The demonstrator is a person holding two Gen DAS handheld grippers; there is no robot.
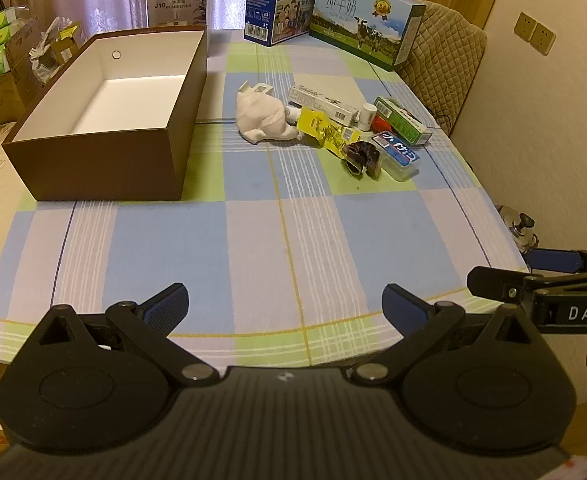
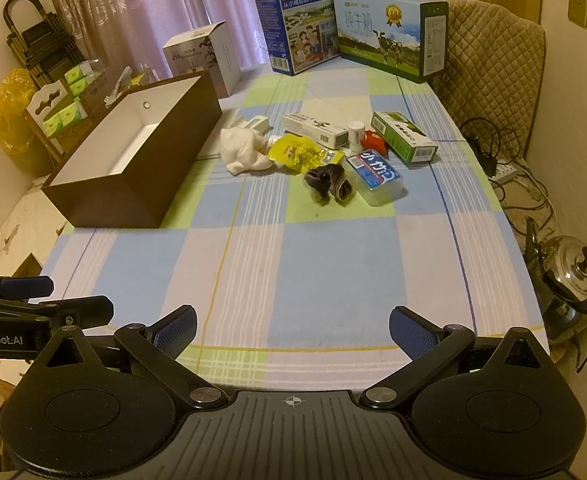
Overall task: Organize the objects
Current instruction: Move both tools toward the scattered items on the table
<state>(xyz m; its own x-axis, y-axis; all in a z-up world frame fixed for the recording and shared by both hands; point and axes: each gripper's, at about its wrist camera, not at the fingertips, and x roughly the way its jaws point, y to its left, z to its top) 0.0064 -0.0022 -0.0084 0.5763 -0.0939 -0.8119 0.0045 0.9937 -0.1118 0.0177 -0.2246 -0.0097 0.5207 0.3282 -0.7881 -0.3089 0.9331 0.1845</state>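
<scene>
Over the near table edge, your left gripper (image 1: 285,308) and right gripper (image 2: 292,330) hover wide apart, holding nothing. Farther off, the box (image 1: 105,160) lies long axis away from you, left of the clutter (image 1: 333,128).

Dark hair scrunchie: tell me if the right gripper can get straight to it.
Probably yes: the right gripper is open, and only bare tablecloth lies between it and the scrunchie at the pile's near edge.

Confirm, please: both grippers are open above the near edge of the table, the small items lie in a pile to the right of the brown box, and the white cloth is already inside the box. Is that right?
Not quite. The white cloth is not inside the brown box; it lies on the table beside the box, as the left wrist view shows. The rest holds.
</scene>
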